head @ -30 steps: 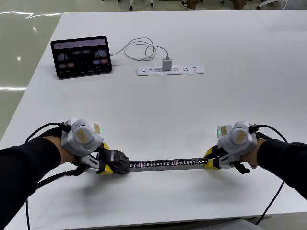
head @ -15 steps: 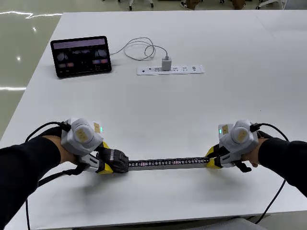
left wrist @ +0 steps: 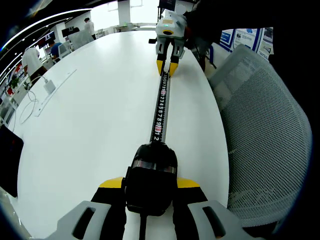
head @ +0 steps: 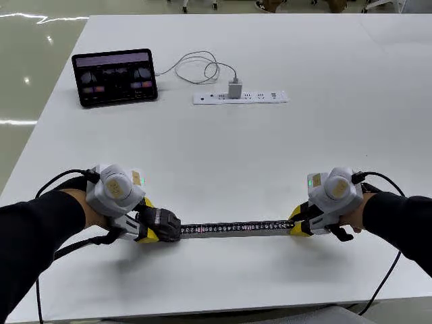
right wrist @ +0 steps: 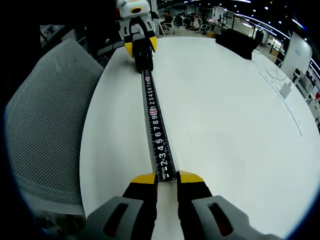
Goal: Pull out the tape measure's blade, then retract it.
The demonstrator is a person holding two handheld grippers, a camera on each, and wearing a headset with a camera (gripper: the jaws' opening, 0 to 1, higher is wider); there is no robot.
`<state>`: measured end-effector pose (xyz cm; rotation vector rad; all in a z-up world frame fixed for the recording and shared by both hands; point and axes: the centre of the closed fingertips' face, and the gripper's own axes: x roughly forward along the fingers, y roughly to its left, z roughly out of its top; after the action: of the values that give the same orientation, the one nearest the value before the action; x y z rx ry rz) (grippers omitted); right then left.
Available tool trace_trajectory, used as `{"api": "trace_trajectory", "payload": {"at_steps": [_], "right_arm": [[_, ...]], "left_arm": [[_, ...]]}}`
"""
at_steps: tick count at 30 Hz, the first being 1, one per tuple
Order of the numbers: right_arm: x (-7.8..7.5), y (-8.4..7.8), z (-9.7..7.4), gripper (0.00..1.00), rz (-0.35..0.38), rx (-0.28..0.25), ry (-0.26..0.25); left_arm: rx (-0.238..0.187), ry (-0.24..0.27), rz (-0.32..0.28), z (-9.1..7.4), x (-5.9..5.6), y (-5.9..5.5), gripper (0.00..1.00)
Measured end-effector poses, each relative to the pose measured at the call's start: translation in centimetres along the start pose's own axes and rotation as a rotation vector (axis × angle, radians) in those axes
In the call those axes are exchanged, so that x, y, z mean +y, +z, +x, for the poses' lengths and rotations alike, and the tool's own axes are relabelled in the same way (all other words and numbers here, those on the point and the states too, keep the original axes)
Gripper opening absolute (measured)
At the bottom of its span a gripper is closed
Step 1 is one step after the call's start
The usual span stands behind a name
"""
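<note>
The right tool [head: 295, 228], gripping the black numbered metal blade [head: 236, 227], has edged slightly away from the black tape-measure case [head: 162, 225], exposing more blade.

Blade [head: 236, 228] on table [head: 270, 155], before tablet [head: 115, 77]

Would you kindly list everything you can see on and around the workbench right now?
Table: one, white, under everything.
Tablet: one, black, screen lit, far left.
Power strip: one, white, far middle.
Charger: one, pale grey, plugged into the strip.
Cable: one, white, looping from the charger toward the tablet.
Tape measure case: one, black, near edge.
Blade: one, black with white numerals, stretched between the grippers.
Mesh chair: one, grey, beside the near edge.
Left gripper: grey, yellow-tipped fingers, shut on the case.
Right gripper: same colours, shut on the blade's end.
Sleeves: two, black, bottom corners.
</note>
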<state>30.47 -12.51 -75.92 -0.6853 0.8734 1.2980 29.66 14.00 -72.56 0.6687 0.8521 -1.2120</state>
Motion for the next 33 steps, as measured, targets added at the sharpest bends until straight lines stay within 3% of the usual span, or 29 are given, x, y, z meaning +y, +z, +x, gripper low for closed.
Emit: {"api": "trace_trajectory", "payload": {"at_steps": [7, 23, 26, 28, 31, 33], "right_arm": [[-0.1, 0.0, 0.0, 0.10, 0.014, 0.000, 0.006], [0.1, 0.1, 0.1, 0.12, -0.041, 0.014, 0.007], [0.2, 0.1, 0.1, 0.12, -0.036, 0.012, 0.002], [0.2, 0.1, 0.0, 0.12, -0.037, 0.013, -0.004], [0.3, 0.1, 0.1, 0.12, -0.036, 0.010, -0.015], [-0.1, 0.3, 0.0, 0.13, -0.051, 0.000, -0.045]], "left_arm": [[-0.001, -0.002, -0.002, 0.1, 0.1, -0.1, 0.32], [-0.016, 0.001, -0.005, 0.0, 0.1, 0.2, 0.33], [-0.031, 0.016, -0.031, 0.0, 0.2, 0.3, 0.33], [-0.022, 0.026, -0.067, -0.1, 0.3, 0.0, 0.34], [0.025, 0.043, -0.066, -0.1, 0.4, -1.1, 0.33], [0.026, 0.062, -0.095, -0.5, 0.6, -1.5, 0.33]]}}
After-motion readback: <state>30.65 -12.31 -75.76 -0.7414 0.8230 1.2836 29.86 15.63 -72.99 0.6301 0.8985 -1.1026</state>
